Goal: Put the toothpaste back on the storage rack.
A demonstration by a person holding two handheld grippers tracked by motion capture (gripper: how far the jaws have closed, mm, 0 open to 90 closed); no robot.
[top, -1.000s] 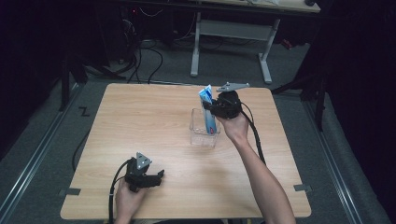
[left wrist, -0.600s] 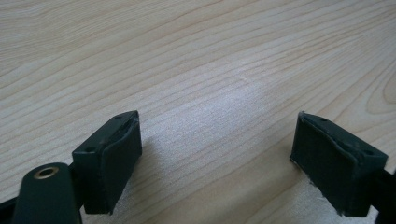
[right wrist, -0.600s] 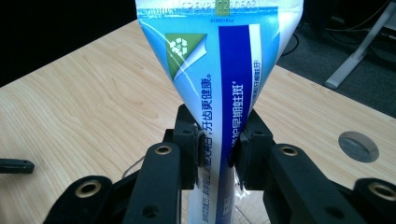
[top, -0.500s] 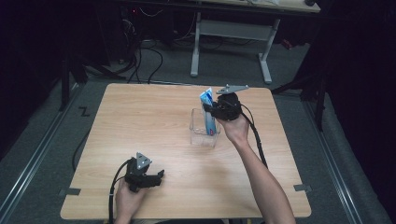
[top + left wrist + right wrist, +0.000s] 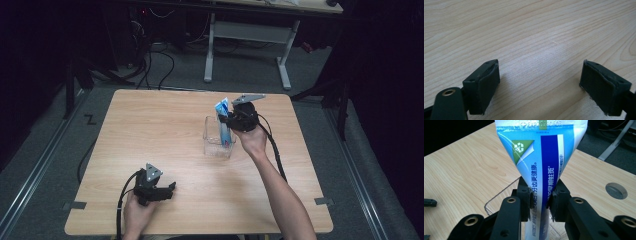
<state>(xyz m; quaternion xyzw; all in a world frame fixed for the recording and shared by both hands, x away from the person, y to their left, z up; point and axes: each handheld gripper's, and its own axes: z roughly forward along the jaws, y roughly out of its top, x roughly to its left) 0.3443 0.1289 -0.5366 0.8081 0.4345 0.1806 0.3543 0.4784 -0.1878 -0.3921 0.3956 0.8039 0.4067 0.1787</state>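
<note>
High view, looking down on a light wooden table [image 5: 150,130] with a dark floor around it. Near the table's middle, slightly toward its far right, a clear plastic container [image 5: 219,137], open at the top. Standing upright in that container, a blue and white toothpaste tube [image 5: 223,122], crimped end up and rising above the container's rim. Just right of the container, the right gripper [image 5: 231,121], held in the person's right hand [image 5: 252,140], jaws clamped on the tube, a grey three-cornered plate on top and a black cable trailing back along the forearm. Well apart from the container, toward the table's near left edge, the left gripper [image 5: 167,189], resting low over the wood in the left hand [image 5: 137,215], jaws spread. Left gripper view: two black padded jaws set wide apart, nothing between them but bare wood grain of the table [image 5: 531,37]. Right gripper view: the two black jaws pressed tight against both sides of the toothpaste tube [image 5: 541,167], gripping it partway down; wide flat crimp at the top, a green recycling mark, white Chinese lettering on a dark blue band. Behind and below the jaws, the transparent rim of the container [image 5: 499,197], the tube's lower end dropping inside it. Right of the container, a round grey cap [image 5: 616,190] set flush in the tabletop.
</note>
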